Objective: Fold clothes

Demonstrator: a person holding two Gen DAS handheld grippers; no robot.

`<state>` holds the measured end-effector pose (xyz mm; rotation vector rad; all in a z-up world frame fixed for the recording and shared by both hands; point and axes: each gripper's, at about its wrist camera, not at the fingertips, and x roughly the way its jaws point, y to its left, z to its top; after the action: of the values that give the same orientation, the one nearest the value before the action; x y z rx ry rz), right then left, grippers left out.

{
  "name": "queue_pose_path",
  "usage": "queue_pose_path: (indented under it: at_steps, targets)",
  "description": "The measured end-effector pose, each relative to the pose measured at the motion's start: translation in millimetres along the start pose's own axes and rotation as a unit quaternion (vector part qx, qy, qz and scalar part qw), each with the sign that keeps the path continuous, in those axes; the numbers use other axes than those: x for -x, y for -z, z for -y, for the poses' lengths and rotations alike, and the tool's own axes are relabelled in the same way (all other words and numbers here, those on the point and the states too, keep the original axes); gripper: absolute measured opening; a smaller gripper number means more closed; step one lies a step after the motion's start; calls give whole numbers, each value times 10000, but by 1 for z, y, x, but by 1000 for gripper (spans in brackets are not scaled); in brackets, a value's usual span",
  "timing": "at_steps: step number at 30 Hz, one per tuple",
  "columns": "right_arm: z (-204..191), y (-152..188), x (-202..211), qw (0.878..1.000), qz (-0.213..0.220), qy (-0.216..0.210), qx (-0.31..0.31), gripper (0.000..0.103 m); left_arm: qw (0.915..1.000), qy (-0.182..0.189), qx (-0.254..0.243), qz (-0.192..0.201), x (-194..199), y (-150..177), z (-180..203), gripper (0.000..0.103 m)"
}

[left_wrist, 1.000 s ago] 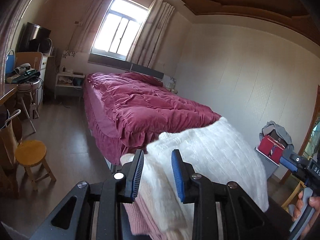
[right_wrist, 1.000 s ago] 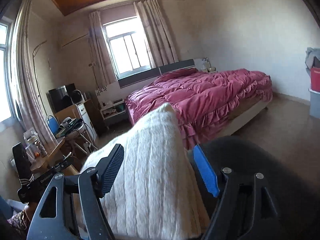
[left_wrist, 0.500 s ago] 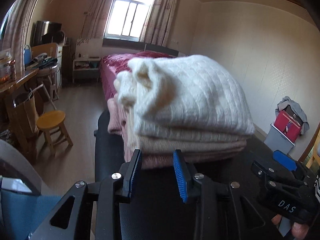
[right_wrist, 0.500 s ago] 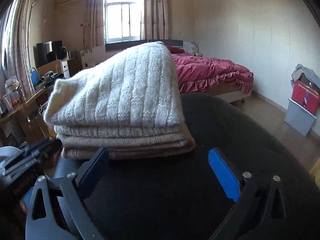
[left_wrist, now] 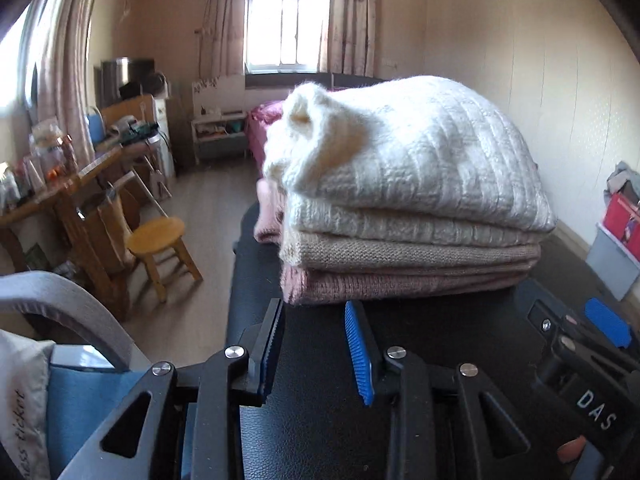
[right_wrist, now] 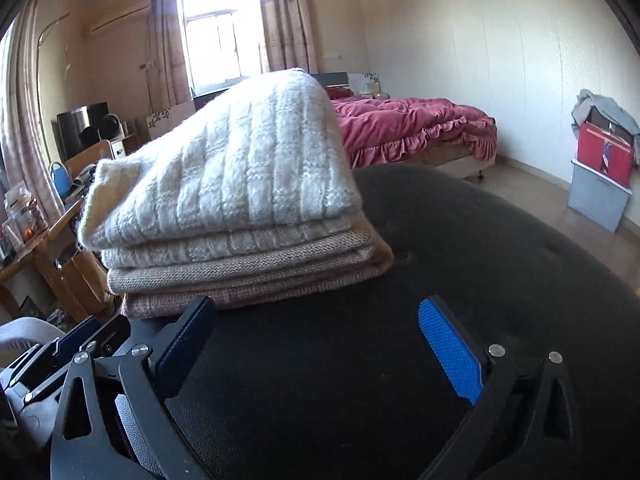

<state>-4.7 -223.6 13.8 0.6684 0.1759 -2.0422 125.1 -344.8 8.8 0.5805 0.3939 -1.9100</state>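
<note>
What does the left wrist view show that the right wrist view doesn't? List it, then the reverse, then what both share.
Only the left wrist view: a round wooden stool on the floor and a grey curved frame nearby.
Only the right wrist view: most of the red bed, from the side.
Both: the folded knit stack on the black surface, the window, the red and grey boxes, and empty tongs.

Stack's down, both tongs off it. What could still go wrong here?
1. The white sweater on top bulges and slopes toward the left, so it may slide off the pile.
2. The pile sits near the left edge of the black seat; a nudge from the left tongs could tip it toward the floor.
</note>
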Motion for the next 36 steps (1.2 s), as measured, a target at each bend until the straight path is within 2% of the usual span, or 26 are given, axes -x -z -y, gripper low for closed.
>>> queue_pose_path:
  at_steps: [2,6,12,16,25,36]
  targets:
    - [2,-1,0,10000,25,8,-52,103,9996,-155,-120,211,7,2,5,31]
    - [3,-1,-1,10000,40,-8,-71,103,9992,-135,-110,360,9,6,3,33]
    - [-5,0,0,9999,68,17,120,103,9999,-18,-33,-99,-12,9,-1,34]
    - [-10,1,2,9996,107,34,241,103,9996,107,73,-268,-19,12,-4,34]
    - [-12,1,3,9995,113,31,287,103,9993,74,-119,-338,-21,14,5,34]
    - [-13,1,5,9994,144,7,321,103,9993,260,88,-269,-17,14,-4,34]
